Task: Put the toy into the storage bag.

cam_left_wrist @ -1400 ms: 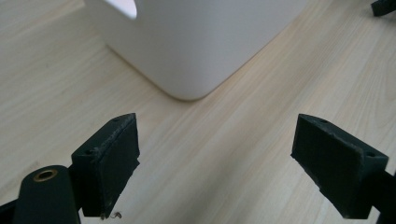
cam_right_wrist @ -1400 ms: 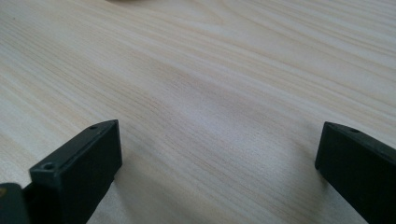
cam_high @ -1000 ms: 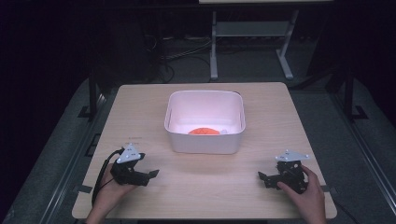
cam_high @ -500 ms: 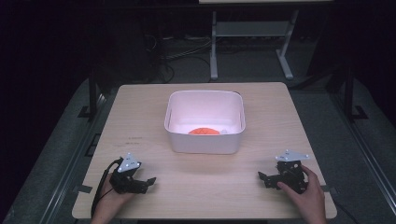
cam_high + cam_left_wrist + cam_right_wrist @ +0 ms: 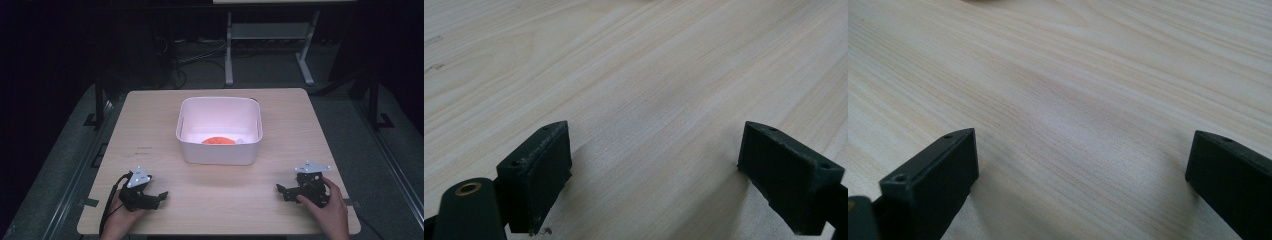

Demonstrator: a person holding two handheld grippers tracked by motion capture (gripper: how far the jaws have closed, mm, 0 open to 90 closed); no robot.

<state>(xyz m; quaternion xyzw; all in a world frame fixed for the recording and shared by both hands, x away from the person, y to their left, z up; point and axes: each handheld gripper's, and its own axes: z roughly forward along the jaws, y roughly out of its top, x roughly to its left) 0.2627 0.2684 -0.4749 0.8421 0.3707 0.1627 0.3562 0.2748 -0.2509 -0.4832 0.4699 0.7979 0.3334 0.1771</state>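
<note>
Dark floor and cables surround a pale wooden table (image 5: 150,125). At its middle sits a white tub (image 5: 220,150) with something orange (image 5: 218,141) lying inside, well apart from both grippers. A low or hasty reach could knock the tub's near wall and shove it. Left gripper (image 5: 159,196) and right gripper (image 5: 281,190) rest near the front edge, jaws spread wide, holding nothing.

The left gripper (image 5: 159,196) is held low at the table's near left corner, the right gripper (image 5: 281,190) at its near right; both jaws are spread wide.
</note>
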